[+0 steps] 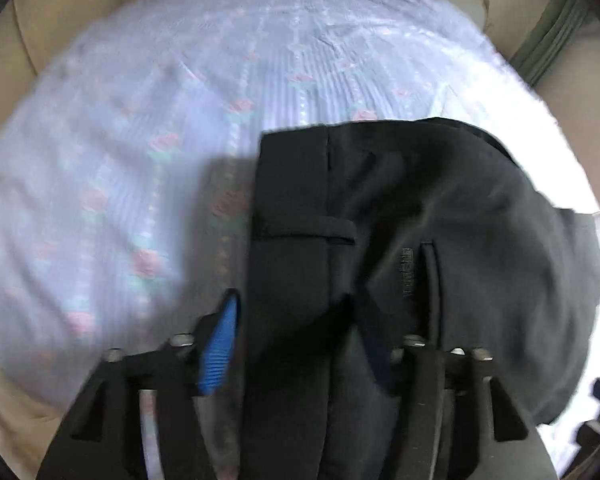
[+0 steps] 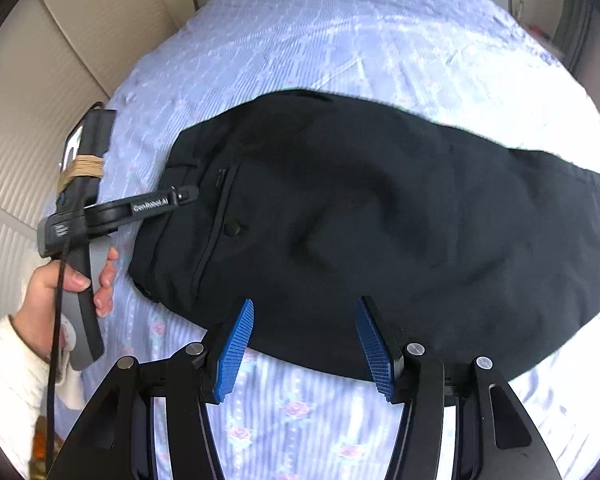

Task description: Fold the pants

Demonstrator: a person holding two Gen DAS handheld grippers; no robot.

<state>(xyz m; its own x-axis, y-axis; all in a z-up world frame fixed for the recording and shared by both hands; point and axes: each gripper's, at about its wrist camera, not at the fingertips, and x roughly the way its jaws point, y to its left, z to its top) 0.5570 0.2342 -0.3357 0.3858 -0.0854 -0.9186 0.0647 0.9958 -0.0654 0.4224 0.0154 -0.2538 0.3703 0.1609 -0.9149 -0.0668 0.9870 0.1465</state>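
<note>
1. The black pants (image 2: 340, 220) lie across the middle of a bed covered by a lilac sheet (image 2: 300, 40) printed with small pink roses; they are doubled over flat, with the waistband end toward the bed's left edge in the right wrist view and the legs running off toward the right edge.
2. A back pocket with a button (image 2: 233, 229) faces up near the waistband.
3. The left tongs (image 1: 300, 320) have the waistband end of the pants between their blue pads (image 1: 220, 344). The cloth fills the gap and hides the right-hand pad, so I cannot tell whether the pads actually press on it.
4. In the right wrist view the left tongs (image 2: 188, 193) reach in from the bed's left edge, tip at the waistband, held by a hand (image 2: 60, 284) in a cream knit sleeve (image 2: 4, 380).
5. The right tongs (image 2: 304, 340) hover over the near edge of the pants, released: both blue pads stand apart, with only flat cloth and sheet showing between them, nothing gripped.
6. The left wrist view is blurred; a belt loop (image 1: 308, 232) and a pocket slit (image 1: 430, 280) show on the cloth.
</note>
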